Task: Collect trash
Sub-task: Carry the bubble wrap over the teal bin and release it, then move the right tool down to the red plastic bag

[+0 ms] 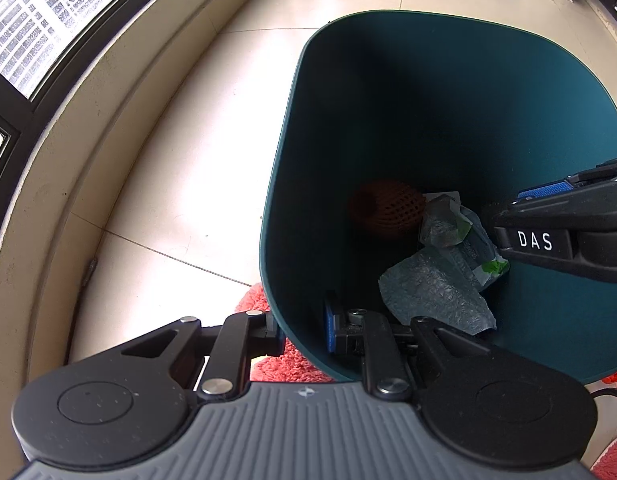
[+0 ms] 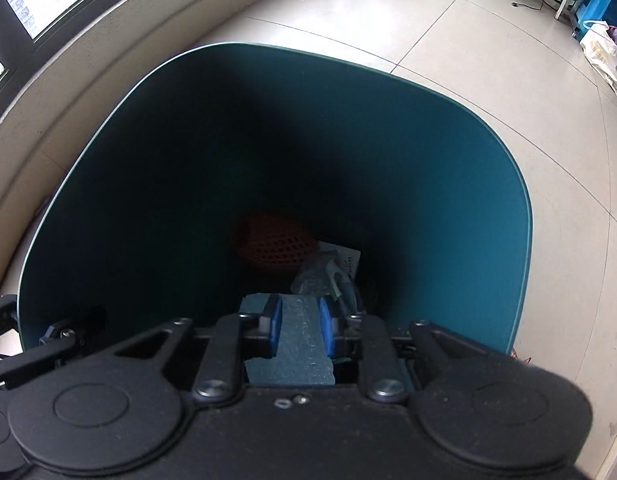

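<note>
The left gripper (image 1: 304,332) jaws clamp the bin (image 1: 448,92) rim. The right gripper (image 2: 300,330) jaws stand slightly apart around a grey foam sheet (image 2: 298,344). Below lie one orange net (image 2: 274,246) and one crumpled wrapper (image 2: 332,276).

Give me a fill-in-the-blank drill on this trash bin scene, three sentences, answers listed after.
1. The left gripper is clamped on the ____ of the dark teal plastic bin.
2. Deep inside the bin lies an orange ____ fruit sleeve beside crumpled clear wrappers.
3. A grey-green sheet of foam wrap sits between the ____ pads of the right gripper.

Missing words: rim; mesh; blue
</note>
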Tool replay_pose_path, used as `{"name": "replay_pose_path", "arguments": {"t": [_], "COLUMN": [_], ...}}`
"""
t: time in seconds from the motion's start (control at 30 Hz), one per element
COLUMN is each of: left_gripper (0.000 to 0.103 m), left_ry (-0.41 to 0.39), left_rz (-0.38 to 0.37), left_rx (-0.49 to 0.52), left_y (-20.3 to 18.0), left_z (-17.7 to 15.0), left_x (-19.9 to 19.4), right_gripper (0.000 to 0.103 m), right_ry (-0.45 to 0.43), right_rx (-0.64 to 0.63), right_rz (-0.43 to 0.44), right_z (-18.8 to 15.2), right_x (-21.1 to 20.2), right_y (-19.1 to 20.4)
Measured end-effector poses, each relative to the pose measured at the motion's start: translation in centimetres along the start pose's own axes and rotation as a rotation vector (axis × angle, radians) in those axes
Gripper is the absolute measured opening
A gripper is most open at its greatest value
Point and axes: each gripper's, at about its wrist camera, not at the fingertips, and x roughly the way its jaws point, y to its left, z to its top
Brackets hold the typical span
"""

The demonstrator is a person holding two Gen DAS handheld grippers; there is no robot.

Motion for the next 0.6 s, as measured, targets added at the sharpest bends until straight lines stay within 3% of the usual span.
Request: {"name": "replay_pose_path", "arguments": {"t": [0.6], "left_gripper": [0.017], "left_ry": [0.006], "left_rz": [0.022], "left_rx": [0.002], "left_y": [-0.4], "left_z": [0.1], "left_x": [0.1], "right_gripper": [0.046], "right_ry": [-0.102], "right_rx": [-0.003], "right_rz": [0.141], "right_z": [-4.3], "right_x": [-8.4], "right_y": [-2.1]}}
